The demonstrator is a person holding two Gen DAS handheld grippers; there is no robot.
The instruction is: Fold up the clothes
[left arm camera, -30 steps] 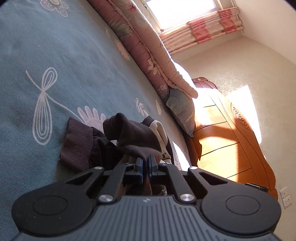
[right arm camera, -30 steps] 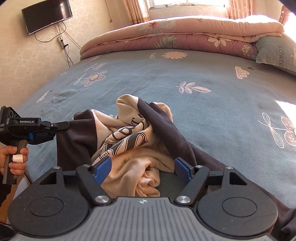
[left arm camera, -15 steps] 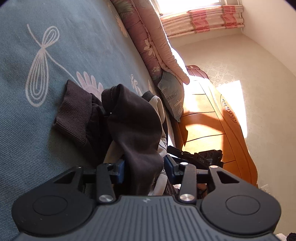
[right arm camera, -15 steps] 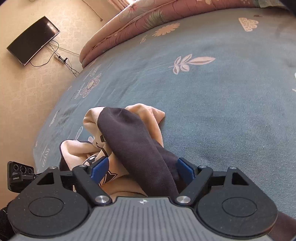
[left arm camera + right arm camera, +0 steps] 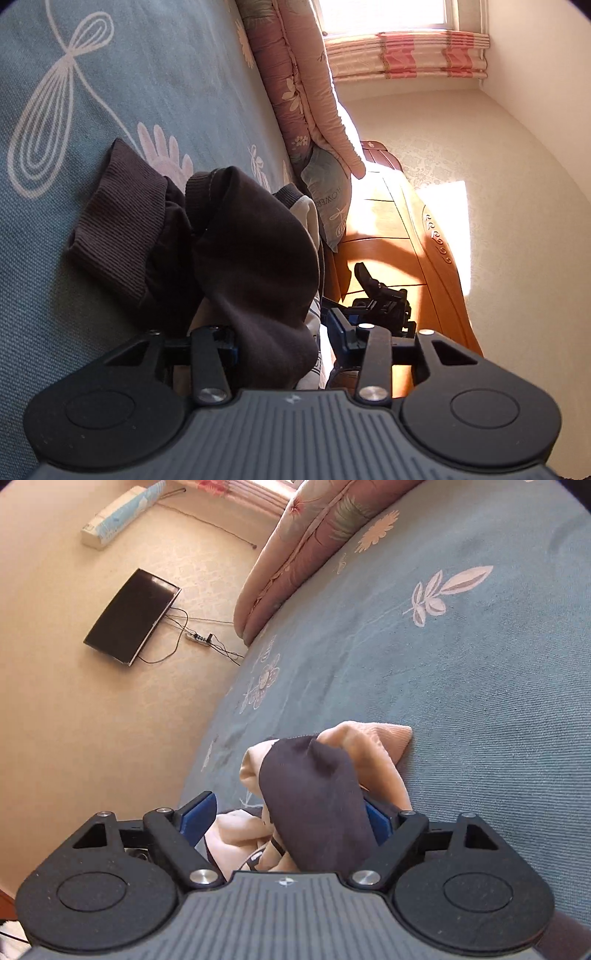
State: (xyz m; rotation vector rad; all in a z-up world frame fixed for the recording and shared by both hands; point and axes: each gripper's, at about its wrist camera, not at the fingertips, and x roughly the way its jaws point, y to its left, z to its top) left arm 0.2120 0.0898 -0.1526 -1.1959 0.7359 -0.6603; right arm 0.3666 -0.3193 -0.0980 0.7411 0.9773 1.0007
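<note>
Two tools, both spread open: my left tool (image 5: 282, 341) and right tool (image 5: 284, 816) straddle the dark-and-cream sweatshirt (image 5: 255, 266), bunched on the blue bed cover (image 5: 480, 686). Pillow (image 5: 327, 199) lettering partly reads "OWER".

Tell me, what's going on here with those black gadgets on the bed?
A person is folding clothes with two handheld tools. A crumpled dark-and-cream sweatshirt lies bunched on the blue flowered bedspread. The left tool and right tool are both open, each with a dark fold of the garment lying between its fingers, not pinched. The sweatshirt is not folded yet; its ribbed cuff sprawls to one side.
</note>
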